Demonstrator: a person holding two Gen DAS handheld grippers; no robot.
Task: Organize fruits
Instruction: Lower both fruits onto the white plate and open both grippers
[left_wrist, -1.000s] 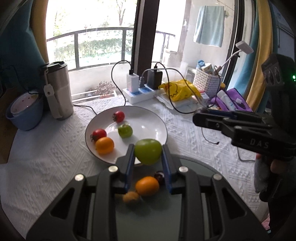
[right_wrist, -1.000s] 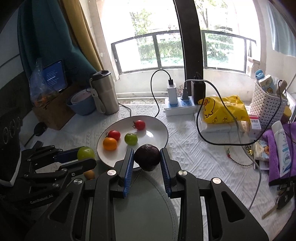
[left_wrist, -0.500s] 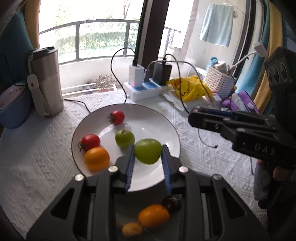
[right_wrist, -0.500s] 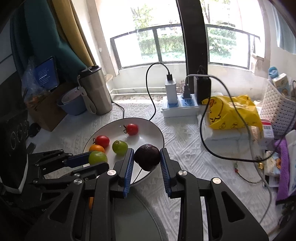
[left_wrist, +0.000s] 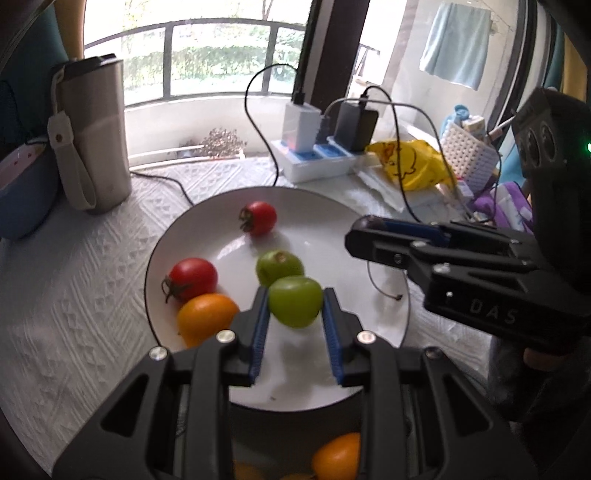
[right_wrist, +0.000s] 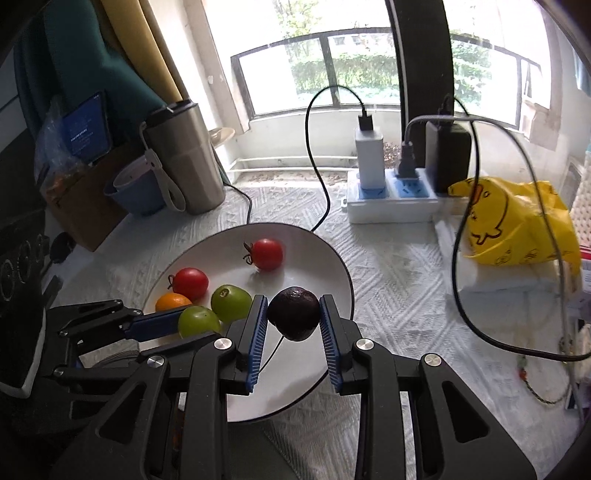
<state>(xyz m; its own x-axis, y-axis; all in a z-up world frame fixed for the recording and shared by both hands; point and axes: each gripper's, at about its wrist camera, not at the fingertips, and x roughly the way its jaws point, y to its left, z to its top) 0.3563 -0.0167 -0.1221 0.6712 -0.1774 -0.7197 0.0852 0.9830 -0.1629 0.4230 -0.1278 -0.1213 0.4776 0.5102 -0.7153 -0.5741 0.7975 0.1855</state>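
Both tongs are clamped on fruit above the white plate (left_wrist: 369, 273): the left gripper (left_wrist: 294, 325) pinches a green fruit (left_wrist: 294, 301) between its blue pads, and the right gripper (right_wrist: 293, 325) squeezes a dark purple fruit (right_wrist: 294, 313) the same way. Seen from the left wrist, the green fruit hangs over the middle of the plate, with a second green one (left_wrist: 279, 266) lying just behind it at about eleven o'clock. An orange fruit (left_wrist: 207, 317) sits at nine o'clock near the plate's rim, touching a red tomato (left_wrist: 192, 278) just beyond it. Another red tomato (left_wrist: 260, 218) rests toward twelve o'clock, apart from the others. From that same view the right gripper reaches in from three o'clock, its tips over the plate's right edge. At six o'clock, under the left gripper's body, more orange fruit (left_wrist: 336, 458) lies on a dark surface off the plate. Beyond the plate, on the white textured cloth (right_wrist: 399, 280), a steel tumbler (right_wrist: 184, 158) stands at ten o'clock, a power strip (right_wrist: 391, 206) with chargers at one o'clock, and a yellow bag (right_wrist: 517, 225) at two o'clock.
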